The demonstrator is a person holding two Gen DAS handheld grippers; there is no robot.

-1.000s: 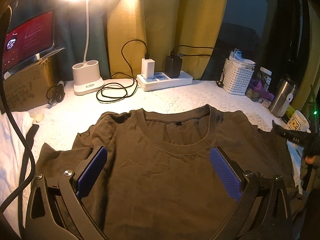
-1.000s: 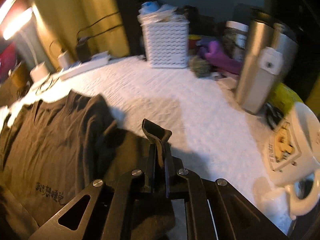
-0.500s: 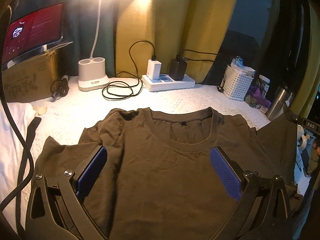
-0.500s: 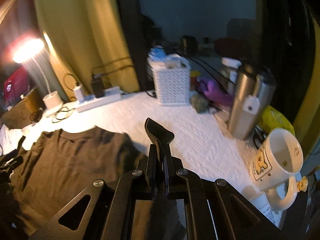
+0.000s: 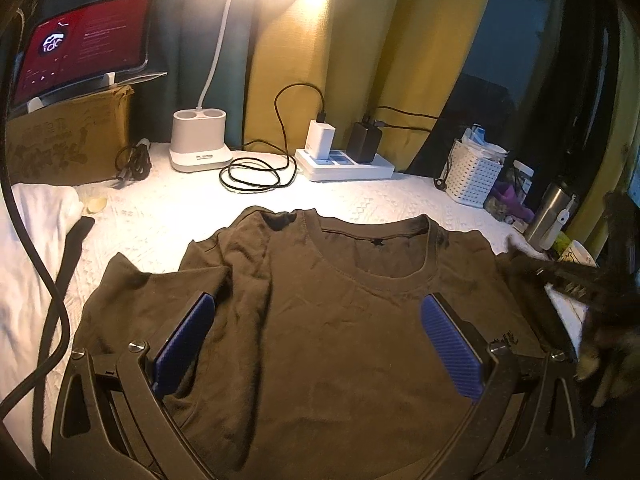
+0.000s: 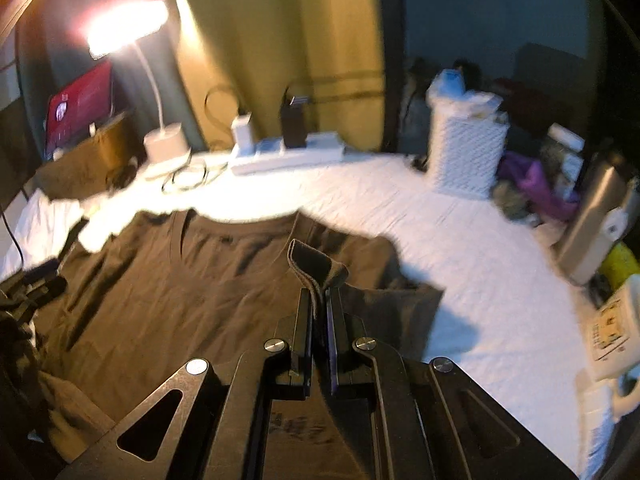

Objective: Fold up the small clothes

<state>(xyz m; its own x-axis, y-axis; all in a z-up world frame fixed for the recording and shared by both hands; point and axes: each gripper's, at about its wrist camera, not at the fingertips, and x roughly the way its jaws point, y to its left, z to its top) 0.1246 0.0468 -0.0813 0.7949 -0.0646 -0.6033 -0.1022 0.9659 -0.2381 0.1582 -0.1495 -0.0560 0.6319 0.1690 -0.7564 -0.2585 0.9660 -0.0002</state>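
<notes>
- My right tool (image 6: 320, 312) is clamped on a fold of the brown T-shirt (image 5: 320, 340), lifted off the white counter (image 5: 360, 204).
- My left tool (image 5: 320, 344) hangs spread wide above the shirt's chest, gripping nothing.
- Beyond the collar: lamp base (image 5: 200, 148), coiled cable (image 5: 256, 172), power strip (image 5: 344, 164).
- Far right: white basket (image 6: 466, 152), steel flask (image 6: 600, 224), mug (image 6: 616, 328).

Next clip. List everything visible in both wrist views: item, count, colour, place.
T-shirt: 1, brown, spread on table
Table cover: 1, white
Lamp: 1, white, back left
Tablet: 1, red screen, on cardboard box
Power strip: 1, white, back centre
Basket: 1, white, back right
Flask: 1, steel, right
Mug: 1, white, right edge
Curtain: yellow, behind
Left claw: open above shirt
Right claw: shut on shirt edge
</notes>
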